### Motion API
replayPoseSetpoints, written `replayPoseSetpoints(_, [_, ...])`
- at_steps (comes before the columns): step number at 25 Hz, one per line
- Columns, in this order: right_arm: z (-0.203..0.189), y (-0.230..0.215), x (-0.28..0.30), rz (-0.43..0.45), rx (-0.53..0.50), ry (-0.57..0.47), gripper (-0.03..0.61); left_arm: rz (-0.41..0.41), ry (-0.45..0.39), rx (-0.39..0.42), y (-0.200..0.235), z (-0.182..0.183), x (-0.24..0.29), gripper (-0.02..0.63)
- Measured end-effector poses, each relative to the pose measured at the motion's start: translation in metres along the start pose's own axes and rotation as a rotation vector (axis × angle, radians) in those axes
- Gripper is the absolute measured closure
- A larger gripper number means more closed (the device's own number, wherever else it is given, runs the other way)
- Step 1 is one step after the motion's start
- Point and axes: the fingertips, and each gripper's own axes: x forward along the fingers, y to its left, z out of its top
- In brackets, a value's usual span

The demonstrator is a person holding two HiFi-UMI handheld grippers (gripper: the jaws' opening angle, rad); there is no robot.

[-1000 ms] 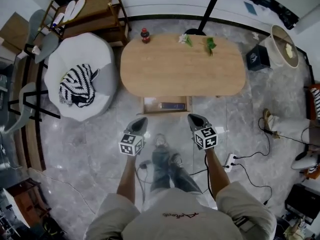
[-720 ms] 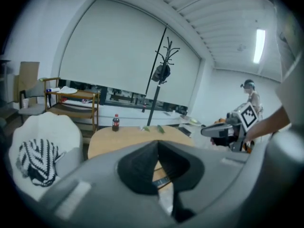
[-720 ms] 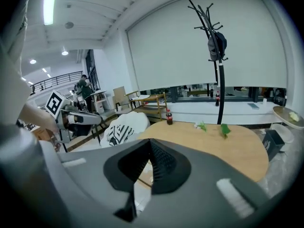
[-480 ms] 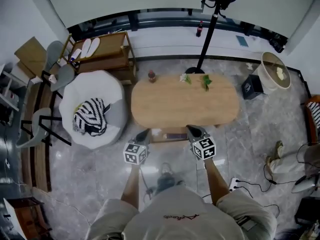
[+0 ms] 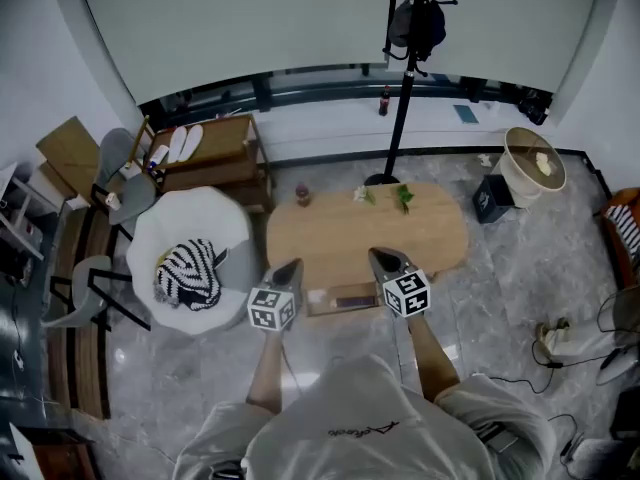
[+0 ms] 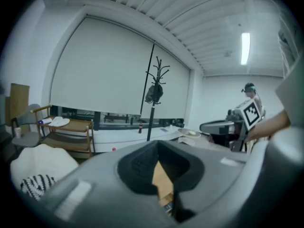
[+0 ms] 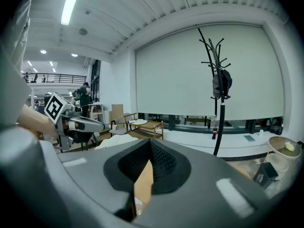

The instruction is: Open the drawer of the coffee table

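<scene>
The oval wooden coffee table (image 5: 400, 236) stands in front of the person in the head view. Its drawer (image 5: 340, 297) is pulled out at the near side, with a dark flat item inside. My left gripper (image 5: 289, 266) and right gripper (image 5: 379, 257) are held up side by side above the table's near edge, either side of the drawer, both shut and empty. In the left gripper view the shut jaws (image 6: 159, 171) leave a slit that shows a strip of tabletop. The right gripper view shows the same on its gripper (image 7: 148, 169).
A white beanbag (image 5: 170, 233) with a striped cloth (image 5: 190, 273) lies left of the table. Behind it is a wooden shelf cart (image 5: 215, 156). A coat stand (image 5: 398, 78) rises behind the table. A bottle (image 5: 303, 196), small plants (image 5: 402, 197), a round basket (image 5: 528, 164) and floor cables (image 5: 560, 338) are also there.
Both grippers have risen together, staying shut. The head view has lifted too, so the table and open drawer look smaller and farther below.
</scene>
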Motion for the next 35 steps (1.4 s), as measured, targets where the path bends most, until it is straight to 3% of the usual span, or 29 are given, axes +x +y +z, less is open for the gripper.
replayPoseSetpoints(10, [0.03,0.007,-0.025,-0.045,-0.024,-0.065,0.575,-0.026,-0.047,0.051,-0.011,0.034,-0.002,0.614])
replayPoseSetpoints(21, [0.07,-0.013,-0.025,-0.008,-0.065,-0.116,0.575,0.002,-0.092,0.094,-0.027,0.081,0.012,0.614])
replayPoseSetpoints(35, [0.072,-0.038,-0.03,0.021,-0.081,-0.131,0.575,0.045,-0.082,0.114,-0.041,0.081,0.028,0.614])
